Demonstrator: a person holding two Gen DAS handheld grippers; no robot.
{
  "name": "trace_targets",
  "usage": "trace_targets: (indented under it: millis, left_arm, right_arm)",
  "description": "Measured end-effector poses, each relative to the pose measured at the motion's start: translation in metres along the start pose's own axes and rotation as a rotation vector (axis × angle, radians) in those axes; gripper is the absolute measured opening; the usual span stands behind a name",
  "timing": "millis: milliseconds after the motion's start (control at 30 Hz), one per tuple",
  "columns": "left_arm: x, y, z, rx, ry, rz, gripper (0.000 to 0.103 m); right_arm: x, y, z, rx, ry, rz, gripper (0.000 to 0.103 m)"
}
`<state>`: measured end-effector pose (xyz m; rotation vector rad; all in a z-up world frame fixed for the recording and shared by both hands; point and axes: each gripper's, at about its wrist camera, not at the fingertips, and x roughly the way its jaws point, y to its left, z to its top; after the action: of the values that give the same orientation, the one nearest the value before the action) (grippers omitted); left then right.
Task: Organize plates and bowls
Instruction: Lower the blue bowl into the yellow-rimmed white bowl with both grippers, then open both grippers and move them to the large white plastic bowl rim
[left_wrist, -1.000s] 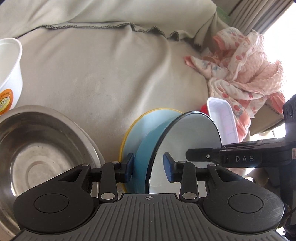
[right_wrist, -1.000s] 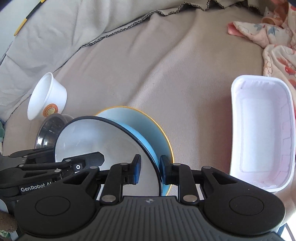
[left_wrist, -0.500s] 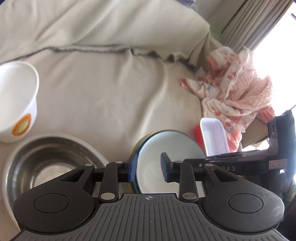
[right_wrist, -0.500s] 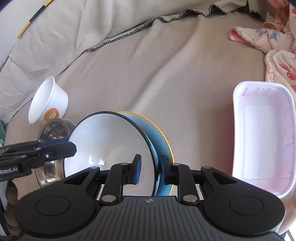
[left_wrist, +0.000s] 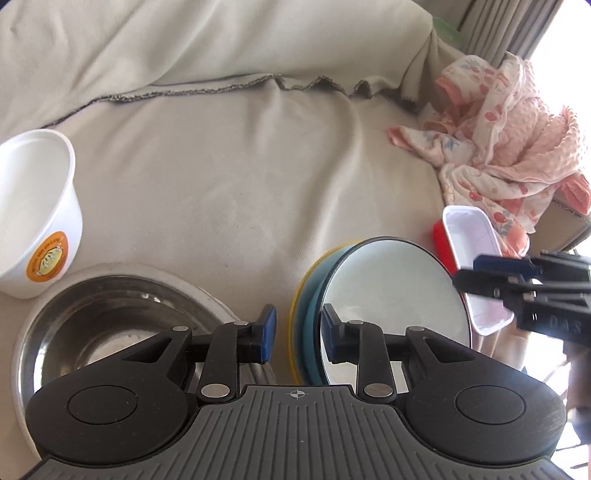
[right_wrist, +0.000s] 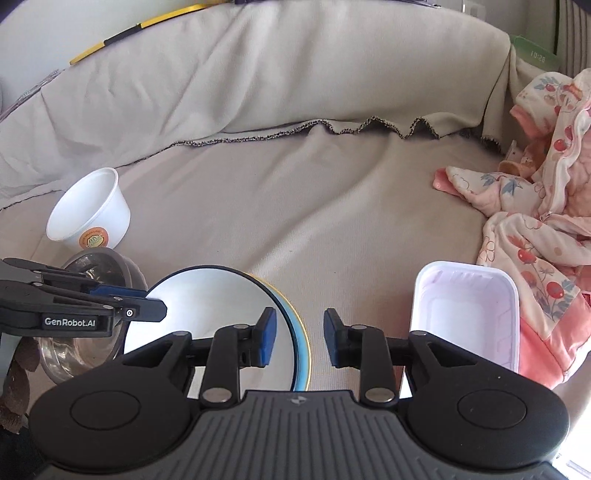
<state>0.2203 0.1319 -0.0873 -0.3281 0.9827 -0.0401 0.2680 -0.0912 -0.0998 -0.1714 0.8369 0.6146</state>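
A white plate with a dark rim (left_wrist: 391, 295) lies stacked on a blue plate with a yellow rim (left_wrist: 308, 295) on the beige sofa cover; the stack also shows in the right wrist view (right_wrist: 207, 299). My left gripper (left_wrist: 298, 334) is open, its pads astride the near edge of the stack without pinching it. My right gripper (right_wrist: 299, 341) is open and empty, just right of the stack. A steel bowl (left_wrist: 107, 325) sits left of the plates, and a white paper bowl (left_wrist: 33, 221) stands behind it.
A white plastic tray (right_wrist: 465, 314) lies right of the plates, with something red behind it (left_wrist: 441, 240). A pink patterned cloth (right_wrist: 535, 206) is bunched at the right. The sofa back rises behind.
Both grippers were shut on the plates and held them tilted up. The plates came down flatter onto the sofa, both grippers opened and let go, and the right one drew back to the right.
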Motion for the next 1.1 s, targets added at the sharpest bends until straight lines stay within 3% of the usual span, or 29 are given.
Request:
trace_targets:
  millis: [67,233,367,567,733,1100]
  left_arm:
    - [0.005,-0.001,0.0,0.001,0.01,0.0,0.029]
    - [0.02,0.002,0.002,-0.039,0.042,-0.026,0.027]
    - [0.031,0.005,0.003,-0.068,0.057,-0.053,0.026]
    - [0.032,0.003,0.005,-0.063,0.05,-0.047,0.026]
    - [0.032,0.002,0.008,-0.059,0.039,-0.063,0.033]
    - [0.033,0.009,0.014,-0.091,0.036,-0.09,0.033]
  right_arm:
    - [0.008,-0.007,-0.009,0.059,0.024,0.032,0.047]
    - [0.045,-0.031,-0.033,0.288,0.117,0.13,0.048]
    - [0.067,-0.034,-0.043,0.389,0.158,0.229,0.047]
    - [0.074,-0.022,-0.04,0.377,0.143,0.222,0.046]
    - [0.076,-0.022,-0.03,0.355,0.135,0.222,0.046]
    - [0.081,-0.017,0.0,0.317,0.075,0.165,0.045]
